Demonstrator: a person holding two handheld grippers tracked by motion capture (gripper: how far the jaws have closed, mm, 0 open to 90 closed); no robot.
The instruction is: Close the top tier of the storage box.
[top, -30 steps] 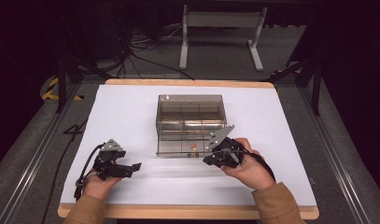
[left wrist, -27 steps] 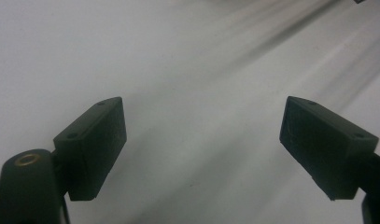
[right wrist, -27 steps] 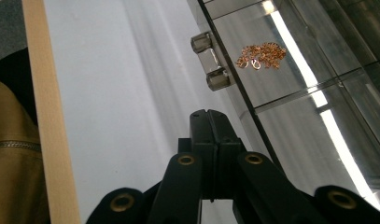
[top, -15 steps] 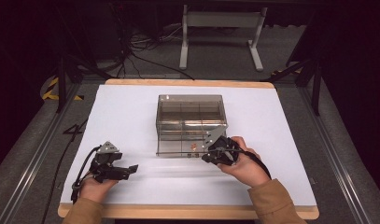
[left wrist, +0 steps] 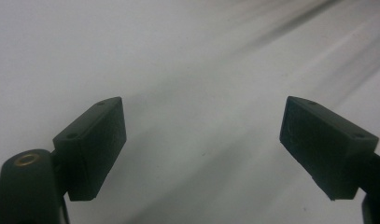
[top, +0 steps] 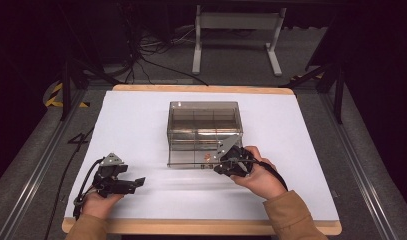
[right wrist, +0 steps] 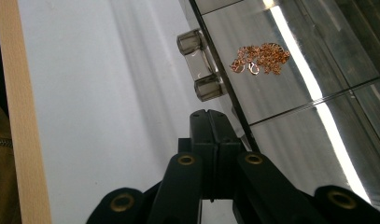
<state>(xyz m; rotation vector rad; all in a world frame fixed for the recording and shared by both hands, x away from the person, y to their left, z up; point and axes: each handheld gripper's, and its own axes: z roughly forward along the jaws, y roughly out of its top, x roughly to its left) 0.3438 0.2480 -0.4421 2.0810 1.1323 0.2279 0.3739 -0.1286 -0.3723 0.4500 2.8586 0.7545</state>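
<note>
A smoky clear box (top: 204, 134) sits on the white table (top: 136, 125).

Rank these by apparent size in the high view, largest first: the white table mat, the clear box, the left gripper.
1. white table mat
2. clear box
3. left gripper, though it sits nearer the camera.

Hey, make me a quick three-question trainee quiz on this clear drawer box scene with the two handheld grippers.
1. True or false: the left gripper has its jaws shut.
2. What lies inside the clear box, seen in the right gripper view? A) a coin B) a gold chain C) a key
3. Fill in: the right gripper points its tips at the box's front beside the ____.

Key:
1. False; its jaws stand wide apart over the white table.
2. B, the gold chain.
3. Handle.
</note>
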